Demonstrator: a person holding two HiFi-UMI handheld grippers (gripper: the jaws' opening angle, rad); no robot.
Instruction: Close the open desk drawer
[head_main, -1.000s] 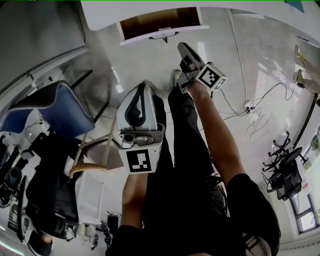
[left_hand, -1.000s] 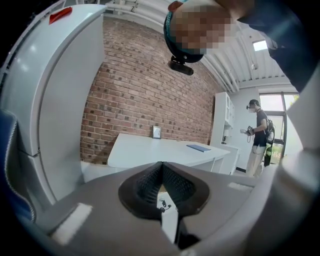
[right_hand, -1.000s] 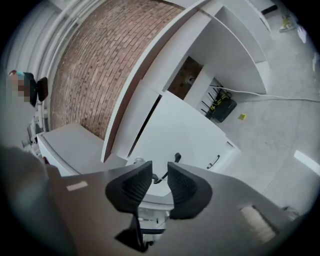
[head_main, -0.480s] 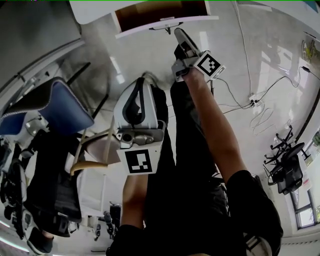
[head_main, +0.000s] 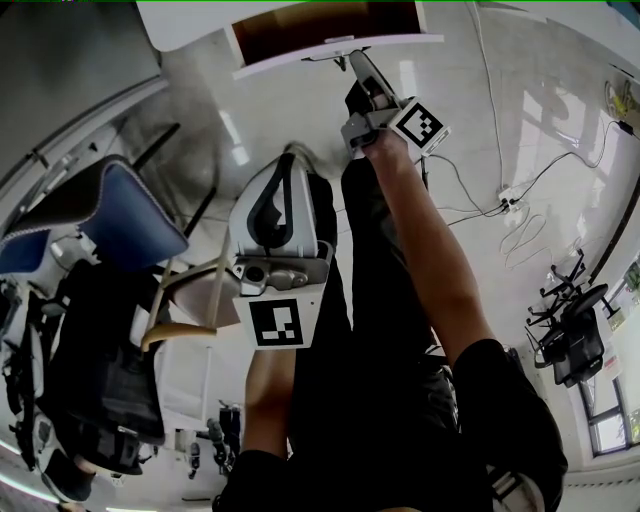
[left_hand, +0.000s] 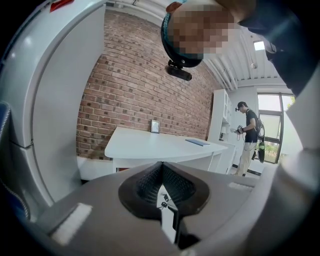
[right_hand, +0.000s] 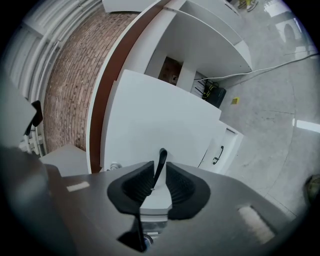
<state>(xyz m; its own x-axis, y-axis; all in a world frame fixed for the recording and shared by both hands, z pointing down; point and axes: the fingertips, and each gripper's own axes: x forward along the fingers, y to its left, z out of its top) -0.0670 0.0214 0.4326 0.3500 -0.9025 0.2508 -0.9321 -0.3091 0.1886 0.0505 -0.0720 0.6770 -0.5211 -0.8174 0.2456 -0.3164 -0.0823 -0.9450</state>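
The open drawer (head_main: 300, 22) shows its brown inside at the top of the head view, its white front (head_main: 385, 42) facing me. My right gripper (head_main: 352, 62) reaches up to the handle (head_main: 333, 51). In the right gripper view the thin dark handle (right_hand: 161, 161) stands between the pads of the right gripper (right_hand: 160, 175); the jaws are closing, and a gap still shows on the right side. The drawer front (right_hand: 160, 115) fills that view. My left gripper (head_main: 285, 165) hangs back over my lap, shut and empty, as the left gripper view shows (left_hand: 162, 175).
A blue chair (head_main: 110, 215) stands at the left. Cables and a power strip (head_main: 500, 212) lie on the floor at the right, and an office chair (head_main: 570, 350) stands beyond them. A white desk (left_hand: 150, 145) and a standing person (left_hand: 248, 135) are in the left gripper view.
My right gripper has moved up to the drawer's handle and rolled a little. The left gripper has stayed put.
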